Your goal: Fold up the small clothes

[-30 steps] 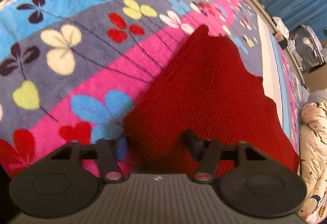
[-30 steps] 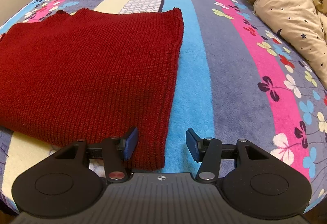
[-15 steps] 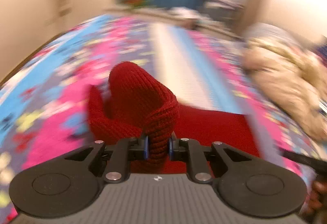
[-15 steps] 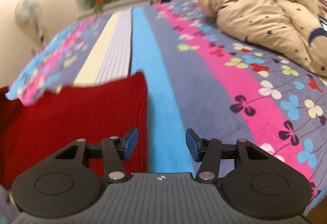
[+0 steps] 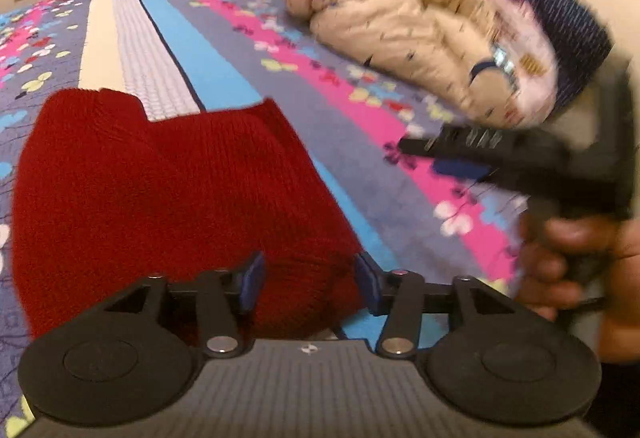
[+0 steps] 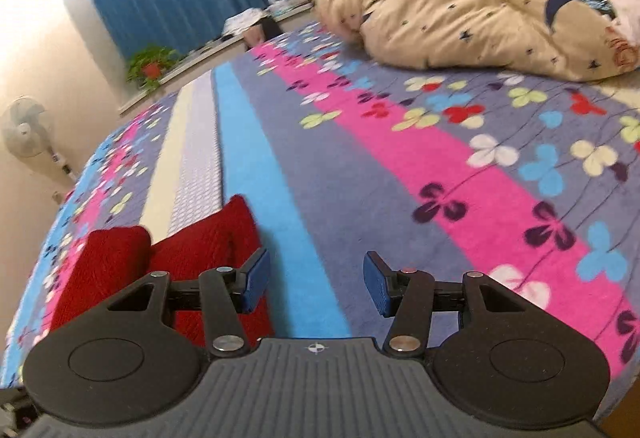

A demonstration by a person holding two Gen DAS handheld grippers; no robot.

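Ribbed red knit garment [image 5: 160, 178], folded, on fleecy floral striped blanket [image 5: 224, 74].

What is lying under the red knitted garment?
The red knitted garment lies on the flowered striped blanket, covering parts of its cream, blue and grey stripes. Whether anything else is beneath it cannot be seen; the knit hides that.

Right gripper [image 5: 460, 154] in left wrist view is motion-smeared, fingers not separable; the hand [image 5: 568, 262] holding it is blurred and cut by the right edge. Sweater [image 5: 160, 198] near edge hidden behind the left gripper [image 5: 308, 278] body; in right wrist view most of it is behind the gripper body. Quilt [image 5: 420, 38] blurred, print unreadable. Fan [image 6: 24, 130] cut at left edge.
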